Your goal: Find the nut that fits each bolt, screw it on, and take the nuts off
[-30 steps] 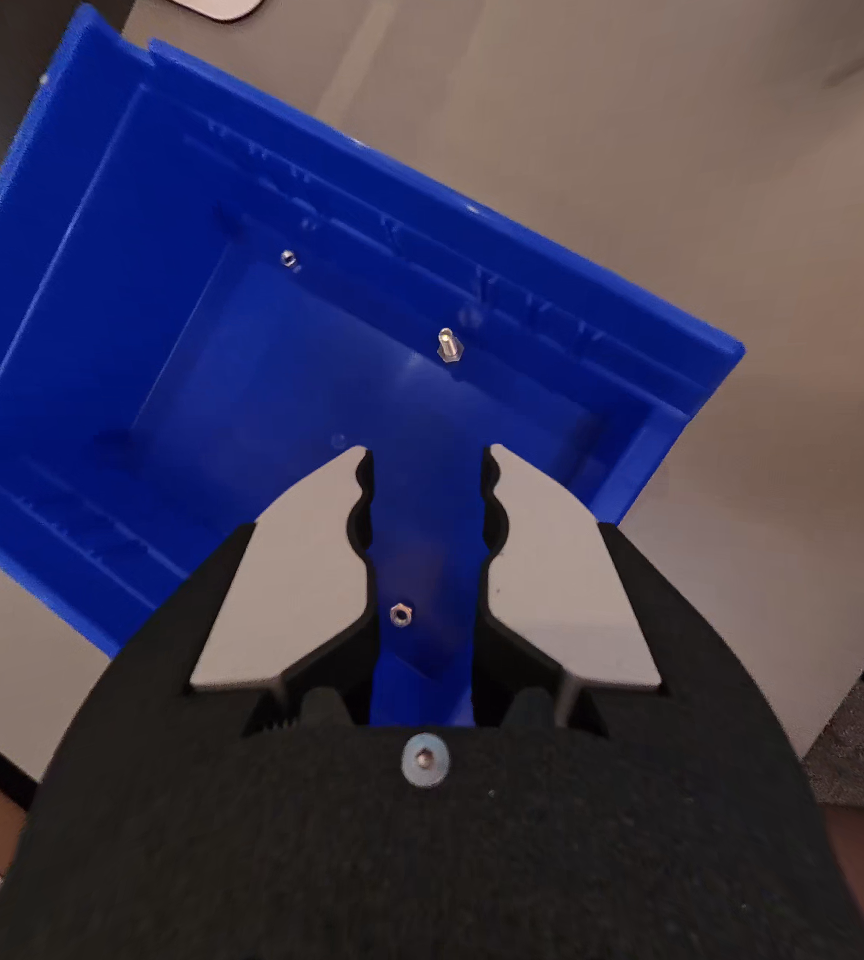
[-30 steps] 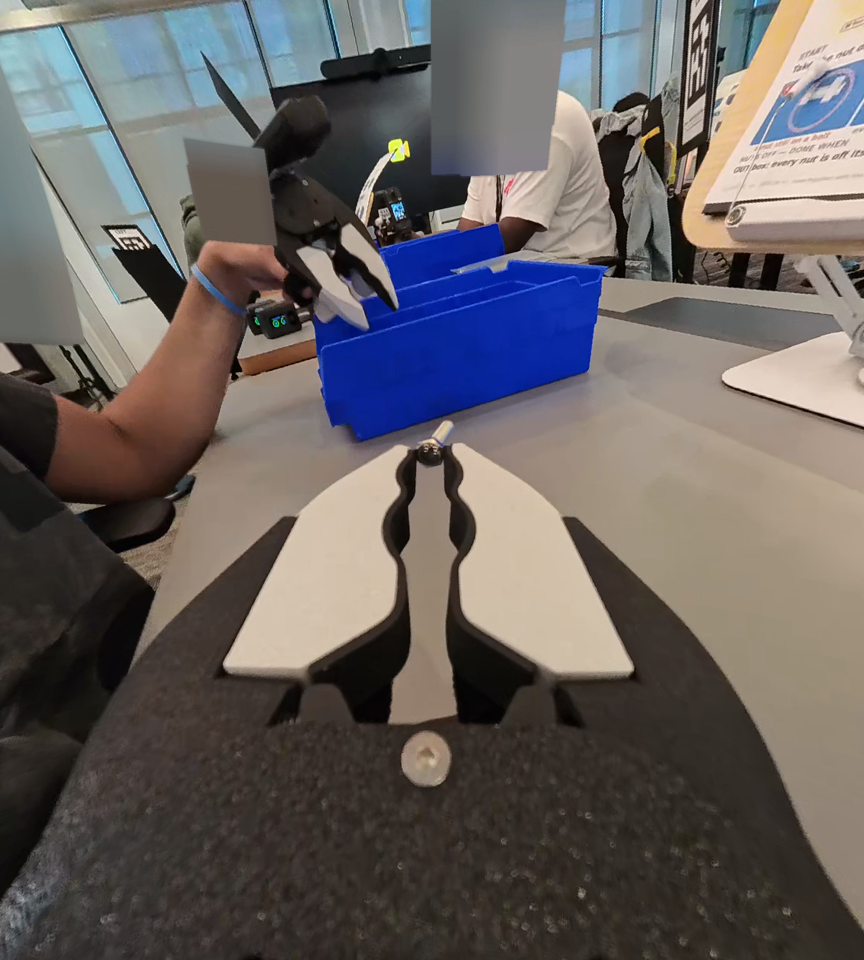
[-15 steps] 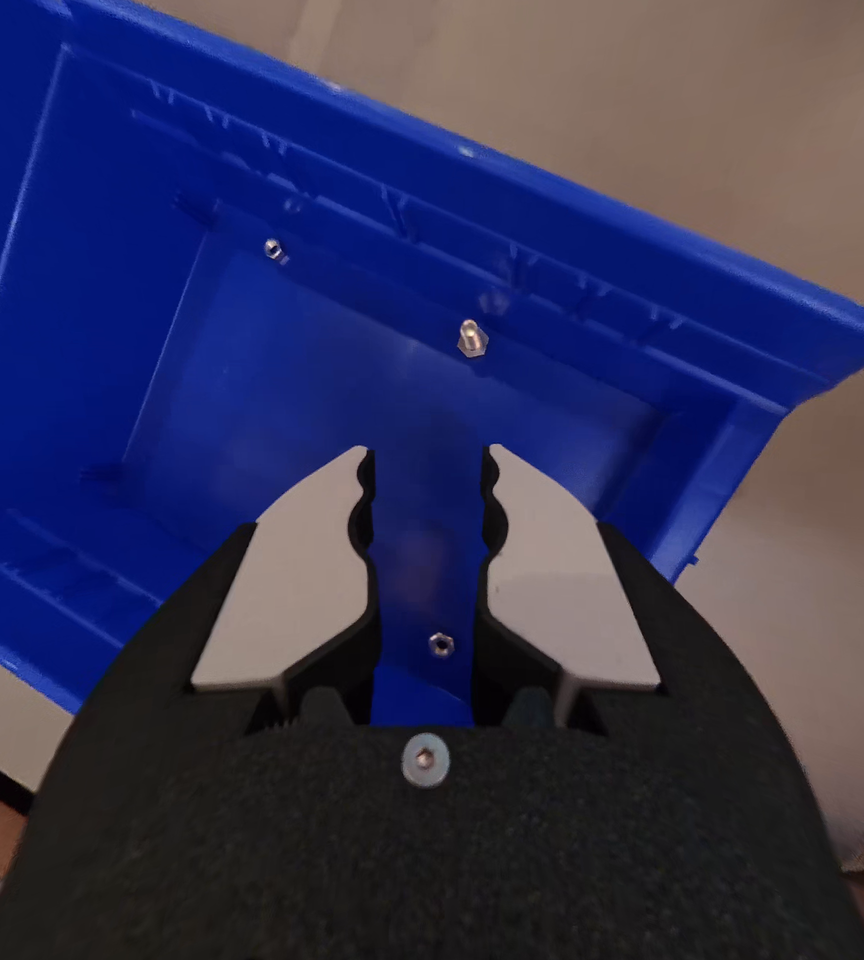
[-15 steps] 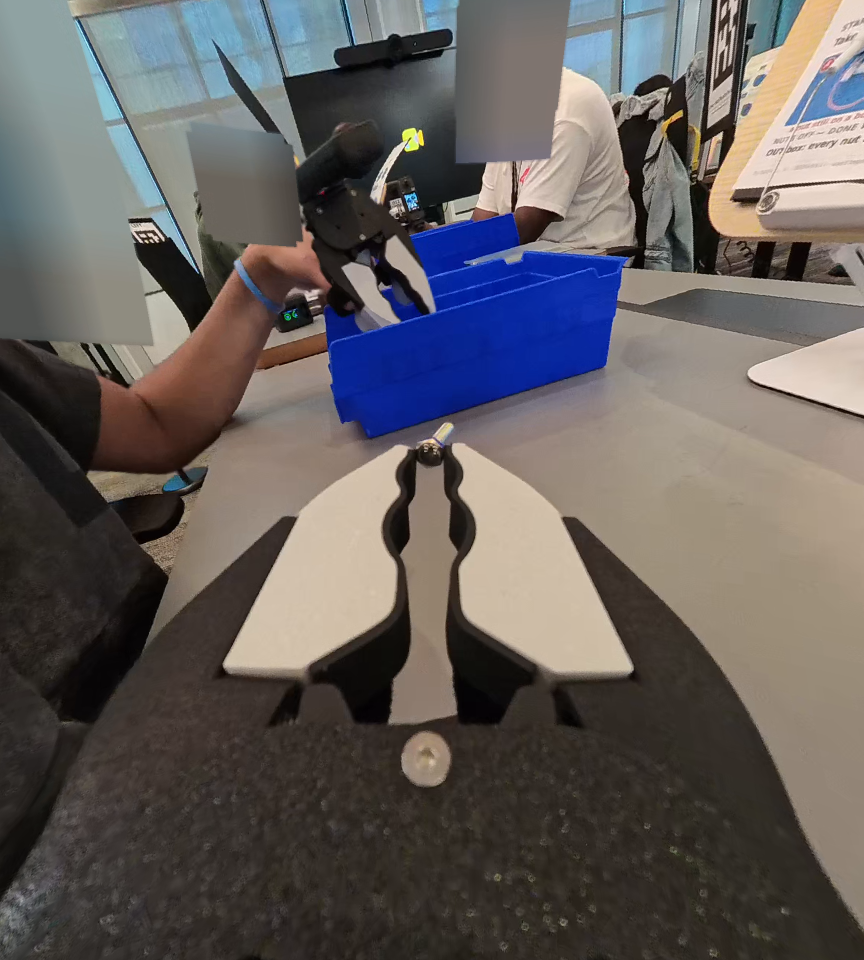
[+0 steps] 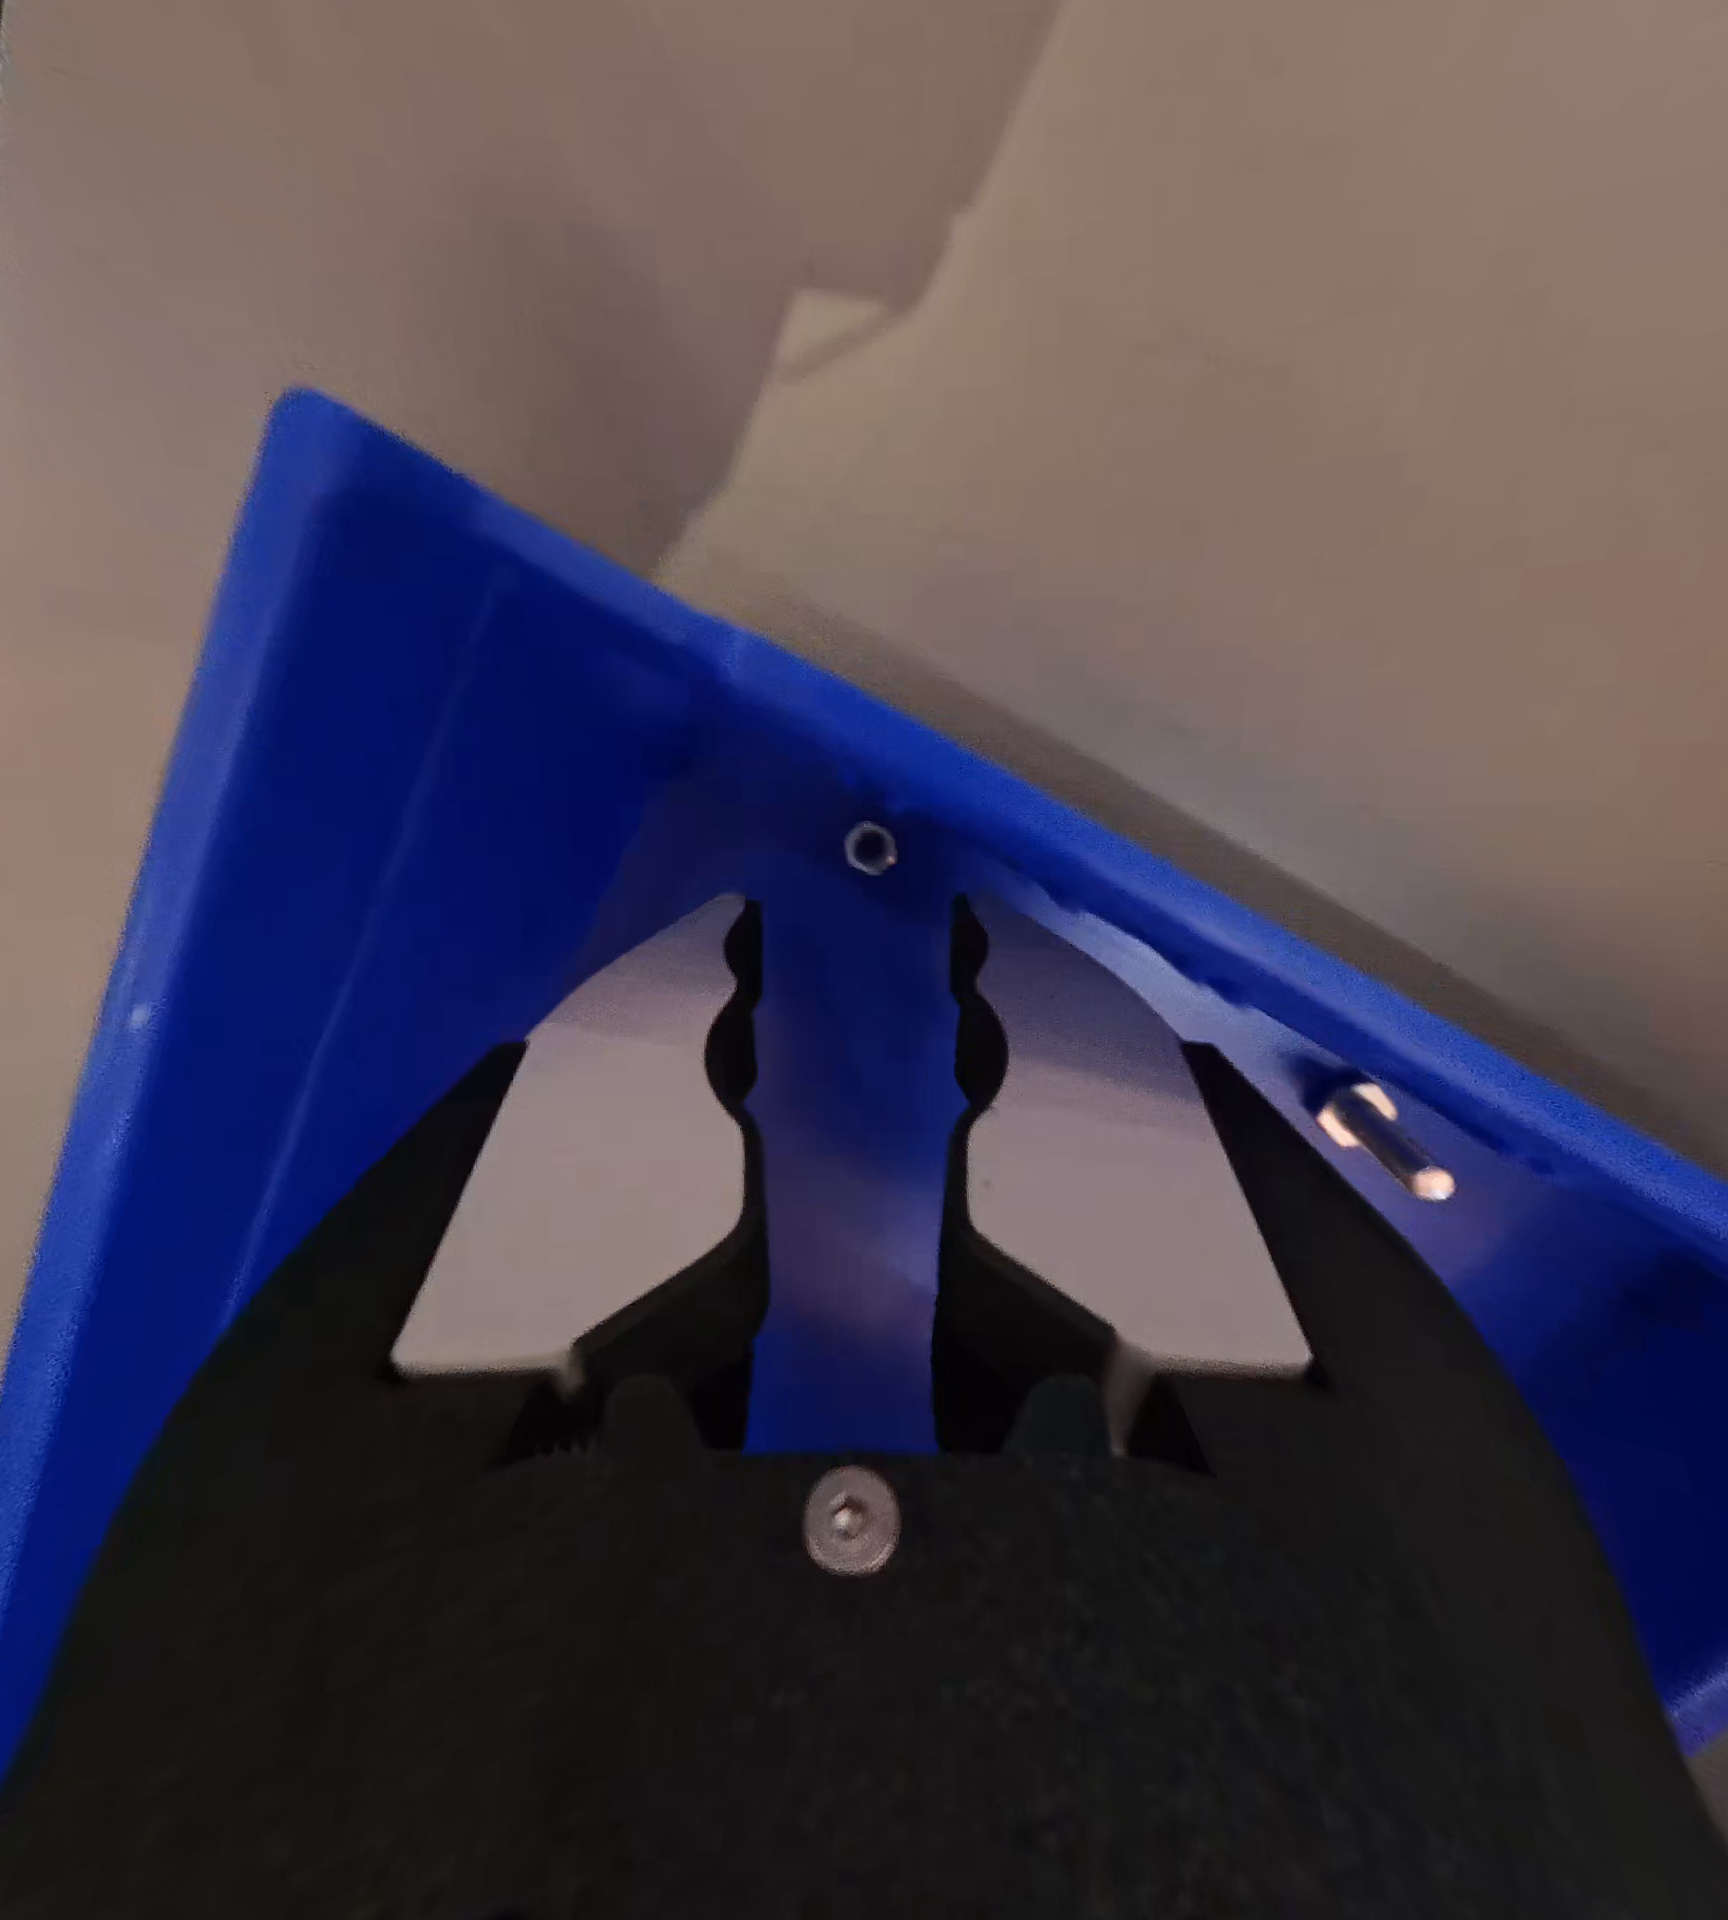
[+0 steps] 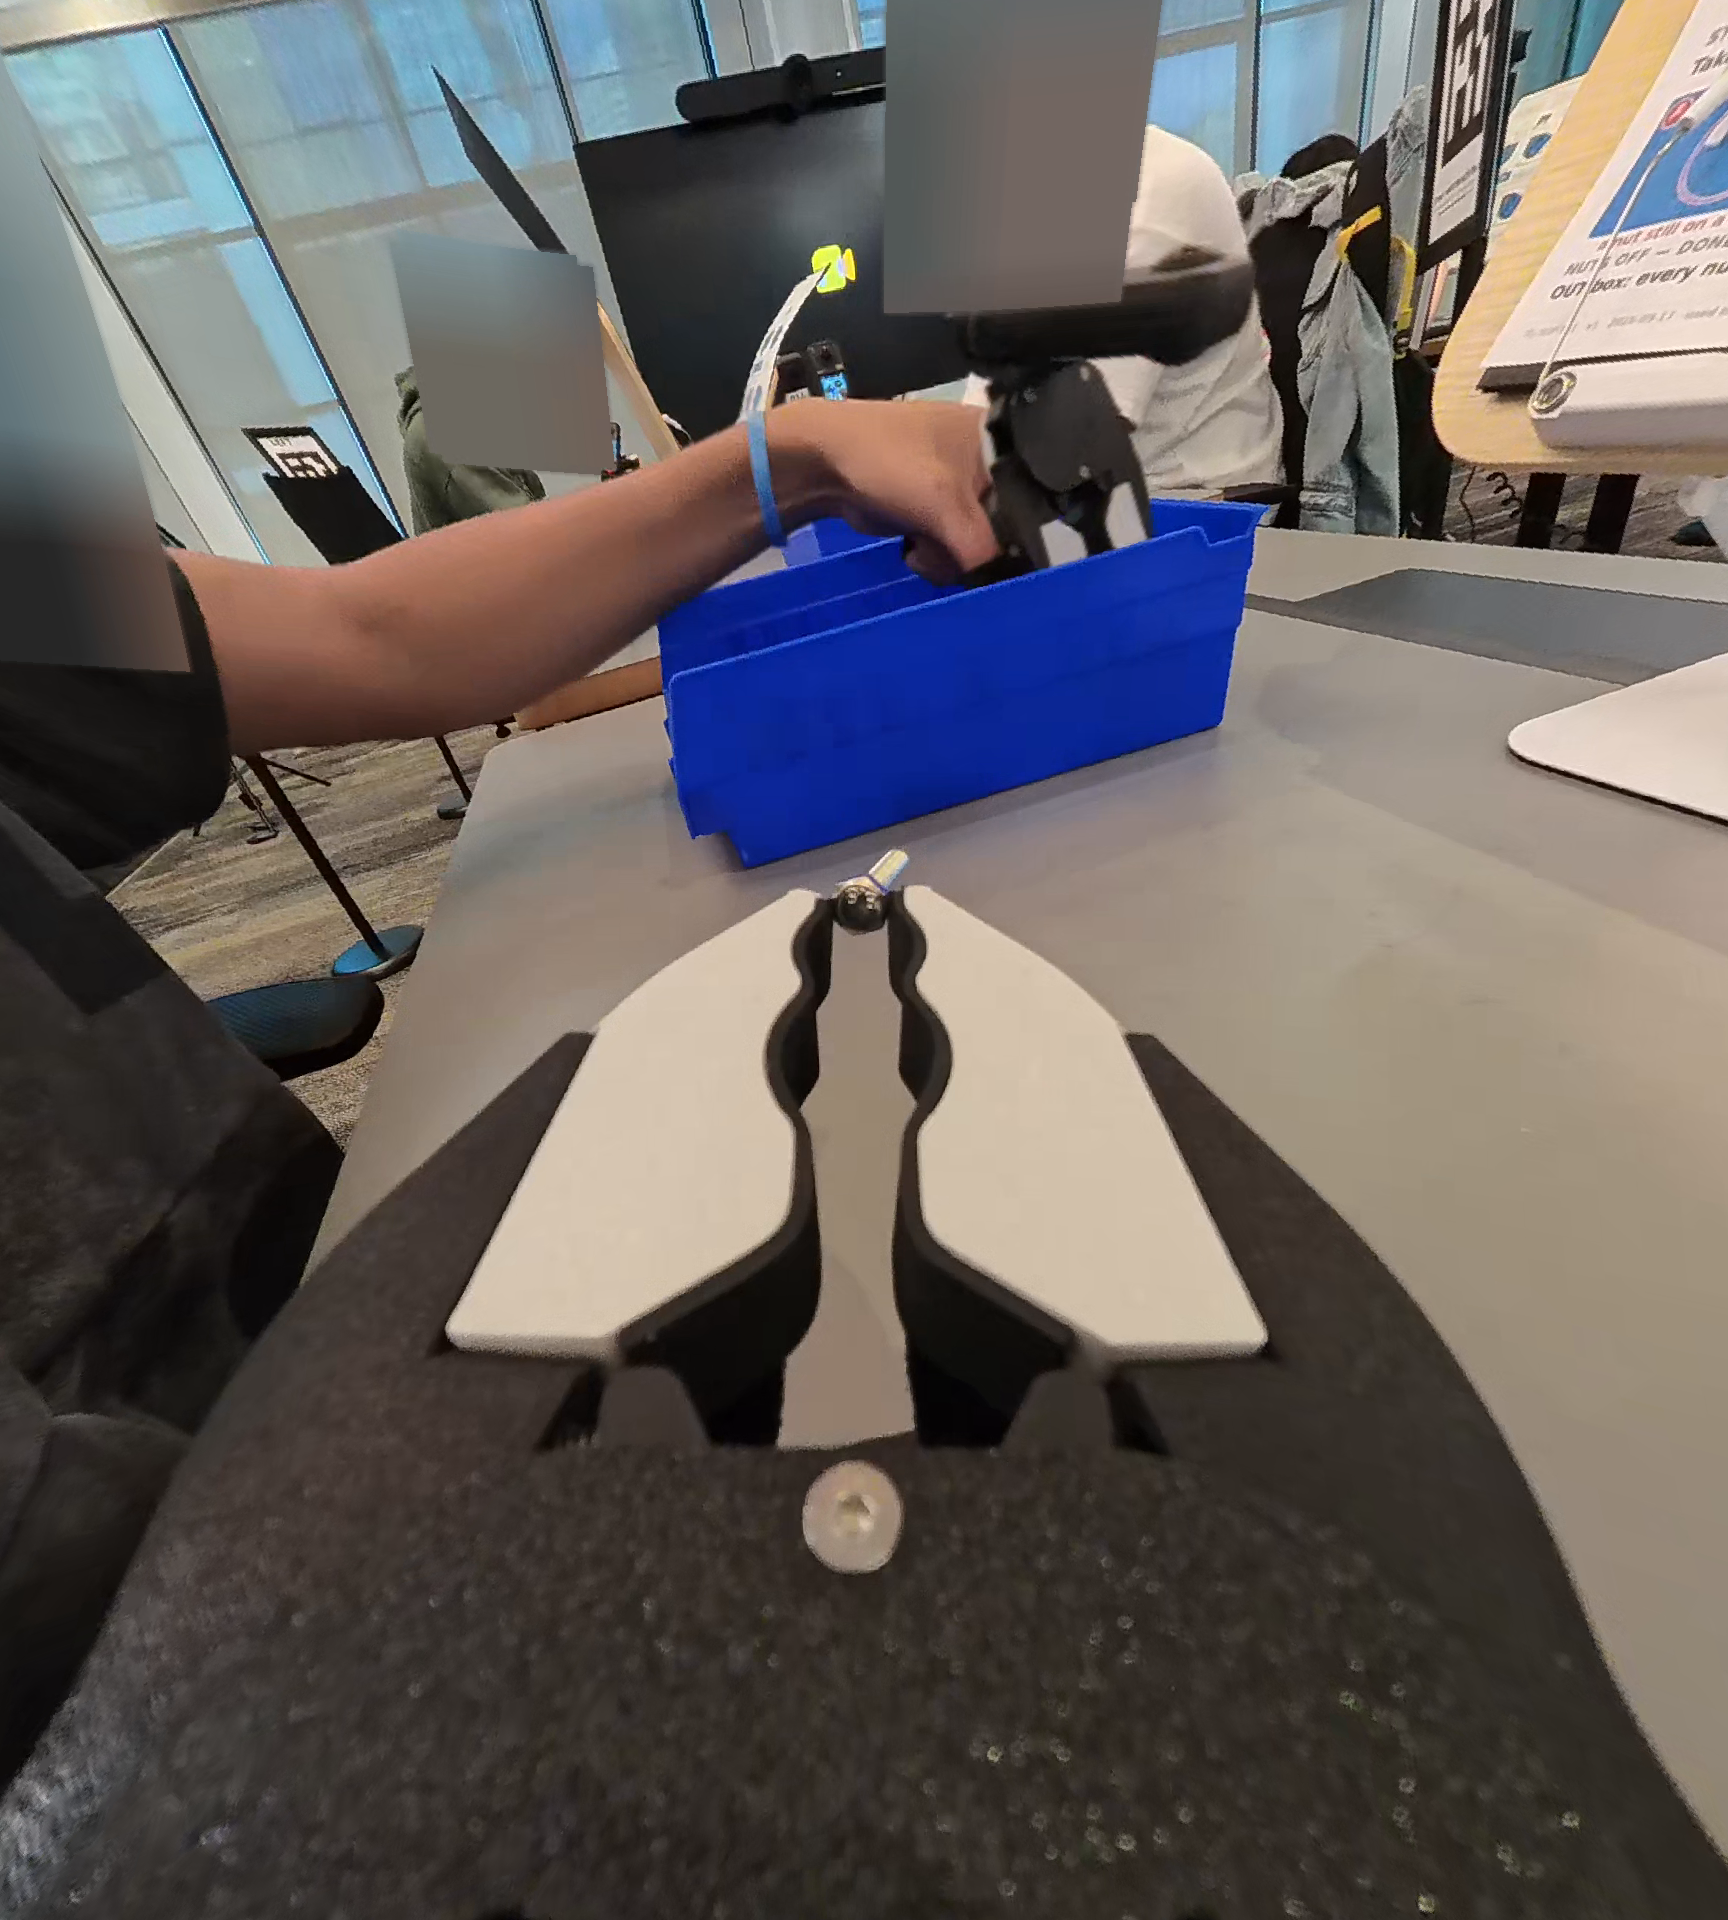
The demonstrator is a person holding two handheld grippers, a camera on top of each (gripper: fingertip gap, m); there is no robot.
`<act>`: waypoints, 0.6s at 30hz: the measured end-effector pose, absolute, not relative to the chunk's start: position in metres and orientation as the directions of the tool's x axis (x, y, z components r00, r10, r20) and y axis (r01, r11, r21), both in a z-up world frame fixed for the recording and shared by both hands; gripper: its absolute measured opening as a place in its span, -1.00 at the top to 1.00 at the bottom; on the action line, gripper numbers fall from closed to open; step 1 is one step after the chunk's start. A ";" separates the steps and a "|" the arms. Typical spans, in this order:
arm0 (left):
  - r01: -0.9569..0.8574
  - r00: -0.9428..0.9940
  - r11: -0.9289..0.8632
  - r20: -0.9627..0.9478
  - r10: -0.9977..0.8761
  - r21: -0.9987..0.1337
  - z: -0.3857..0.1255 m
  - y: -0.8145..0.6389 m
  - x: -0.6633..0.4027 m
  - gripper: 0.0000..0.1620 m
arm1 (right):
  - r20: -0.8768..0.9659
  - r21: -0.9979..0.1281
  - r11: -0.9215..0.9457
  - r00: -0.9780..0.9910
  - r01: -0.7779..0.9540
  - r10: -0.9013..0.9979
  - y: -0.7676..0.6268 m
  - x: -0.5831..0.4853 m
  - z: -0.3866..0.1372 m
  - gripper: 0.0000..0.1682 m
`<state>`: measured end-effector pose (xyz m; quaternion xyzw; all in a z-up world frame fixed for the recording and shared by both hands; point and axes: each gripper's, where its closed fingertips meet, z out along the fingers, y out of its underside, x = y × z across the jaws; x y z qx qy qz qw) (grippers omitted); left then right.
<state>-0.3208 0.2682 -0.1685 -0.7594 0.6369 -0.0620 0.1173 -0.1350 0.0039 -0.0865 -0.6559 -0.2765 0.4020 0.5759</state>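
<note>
Deep in the smooth blue plastic bin [image 5: 403, 935], the left gripper [image 5: 852, 914] holds its scalloped fingers apart with a small shiny hex nut [image 5: 869, 849] just ahead of their tips, while the right gripper [image 6: 862, 904], farther off over the grey tabletop [image 6: 1462, 1039], pinches a steel bolt [image 6: 868, 889] pointing forward.

- You have two grippers: left gripper [image 5: 855, 909], right gripper [image 6: 858, 902].
- One blue bin [image 6: 943, 696].
- Two bolts: bolt in the bin [image 5: 1379, 1143], bolt in your right gripper [image 6: 868, 883].
- One loose nut [image 5: 868, 850].
</note>
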 end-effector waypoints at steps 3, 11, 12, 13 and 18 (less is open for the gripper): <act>-0.957 0.192 -0.177 -0.047 -0.980 -0.231 -0.177 0.276 -0.315 0.60 | -0.207 -0.978 -0.184 0.522 -0.098 0.827 0.003 -0.135 -0.087 0.88; -0.959 0.213 -0.210 0.003 -0.977 -0.189 -0.186 0.273 -0.317 0.66 | -0.209 -0.978 -0.187 0.517 -0.095 0.830 0.003 -0.136 -0.087 0.88; -0.961 0.210 -0.207 0.004 -0.978 -0.181 -0.186 0.271 -0.318 0.66 | -0.210 -0.978 -0.188 0.517 -0.095 0.830 0.003 -0.136 -0.087 0.88; -0.964 0.204 -0.200 -0.005 -0.979 -0.173 -0.187 0.270 -0.319 0.65 | -0.209 -0.978 -0.188 0.516 -0.094 0.830 0.003 -0.136 -0.087 0.88; -0.970 0.173 -0.169 -0.004 -0.985 -0.173 -0.190 0.267 -0.317 0.70 | -0.206 -0.978 -0.187 0.517 -0.090 0.830 0.003 -0.137 -0.088 0.88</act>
